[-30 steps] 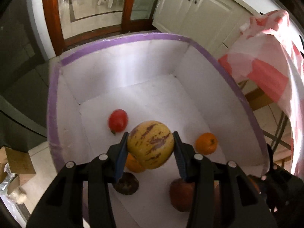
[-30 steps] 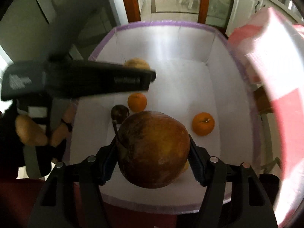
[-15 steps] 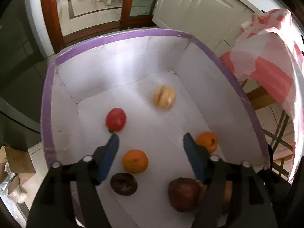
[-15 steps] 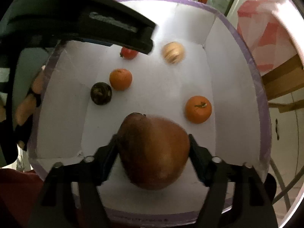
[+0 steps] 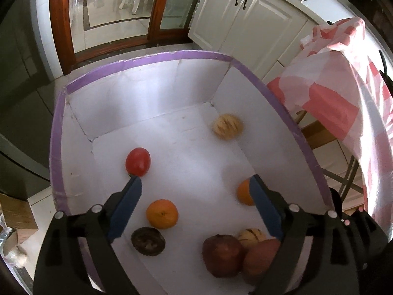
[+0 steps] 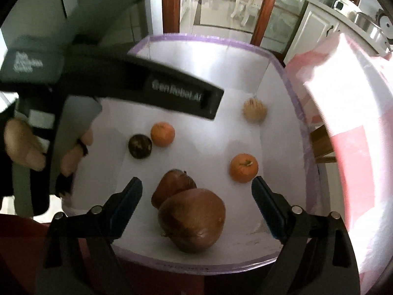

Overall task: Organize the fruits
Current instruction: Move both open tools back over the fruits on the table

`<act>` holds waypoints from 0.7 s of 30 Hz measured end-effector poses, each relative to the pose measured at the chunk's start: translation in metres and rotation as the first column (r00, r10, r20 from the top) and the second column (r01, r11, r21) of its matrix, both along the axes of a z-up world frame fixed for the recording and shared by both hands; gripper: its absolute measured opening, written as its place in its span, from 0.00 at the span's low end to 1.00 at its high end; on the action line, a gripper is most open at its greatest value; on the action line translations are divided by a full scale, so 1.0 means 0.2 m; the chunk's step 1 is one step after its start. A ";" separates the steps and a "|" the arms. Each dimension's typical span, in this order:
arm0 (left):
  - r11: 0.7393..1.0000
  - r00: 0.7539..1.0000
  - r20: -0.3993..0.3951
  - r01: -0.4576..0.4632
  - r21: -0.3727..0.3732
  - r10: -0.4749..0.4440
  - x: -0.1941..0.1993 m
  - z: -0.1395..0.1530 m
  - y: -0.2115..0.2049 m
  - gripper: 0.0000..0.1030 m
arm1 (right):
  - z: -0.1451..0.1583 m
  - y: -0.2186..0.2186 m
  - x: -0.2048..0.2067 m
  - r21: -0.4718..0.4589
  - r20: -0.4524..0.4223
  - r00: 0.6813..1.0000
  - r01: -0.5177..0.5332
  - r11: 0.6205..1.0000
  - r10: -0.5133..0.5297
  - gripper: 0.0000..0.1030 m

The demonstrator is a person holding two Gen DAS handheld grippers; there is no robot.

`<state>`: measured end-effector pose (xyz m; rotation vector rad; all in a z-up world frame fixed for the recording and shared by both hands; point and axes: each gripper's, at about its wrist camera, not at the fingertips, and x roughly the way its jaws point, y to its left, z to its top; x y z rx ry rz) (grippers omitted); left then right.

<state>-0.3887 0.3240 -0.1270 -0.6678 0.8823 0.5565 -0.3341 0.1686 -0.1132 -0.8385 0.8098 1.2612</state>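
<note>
A white box with a purple rim [image 5: 147, 57] [image 6: 208, 38] holds the fruit. My left gripper [image 5: 195, 184] hangs over it, jaws opening, nothing between them. A striped yellow melon [image 5: 228, 129] [image 6: 255, 110] lies blurred near the far right corner. My right gripper [image 6: 196, 184] is over the near end, jaws opening. A big brown fruit [image 6: 191, 218] [image 5: 260, 255] lies on the floor below them, clear of both pads, against a second brown fruit [image 6: 175, 189] [image 5: 222, 254]. On the floor also lie a red tomato [image 5: 137, 161], two oranges [image 5: 162, 213] [image 6: 244, 167] and a dark fruit [image 5: 148, 241].
A smaller striped fruit [image 5: 251, 236] sits behind the brown ones. A pink and white checked cloth [image 5: 343, 98] hangs over a table right of the box. White cabinets [image 5: 245, 19] and a wooden door frame [image 5: 59, 24] stand beyond. A hand [image 6: 22, 147] holds the left gripper's body [image 6: 172, 91].
The left gripper opened and the striped melon dropped and rolled toward the far right corner. The right gripper opened and the big brown fruit dropped beside the other brown one.
</note>
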 end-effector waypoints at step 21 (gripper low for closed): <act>0.918 0.854 0.491 -0.043 0.395 -0.172 0.21 1.16 -0.28 0.99 | 0.86 -0.51 0.27 0.492 -0.064 0.979 0.200 0.847 -0.193 0.85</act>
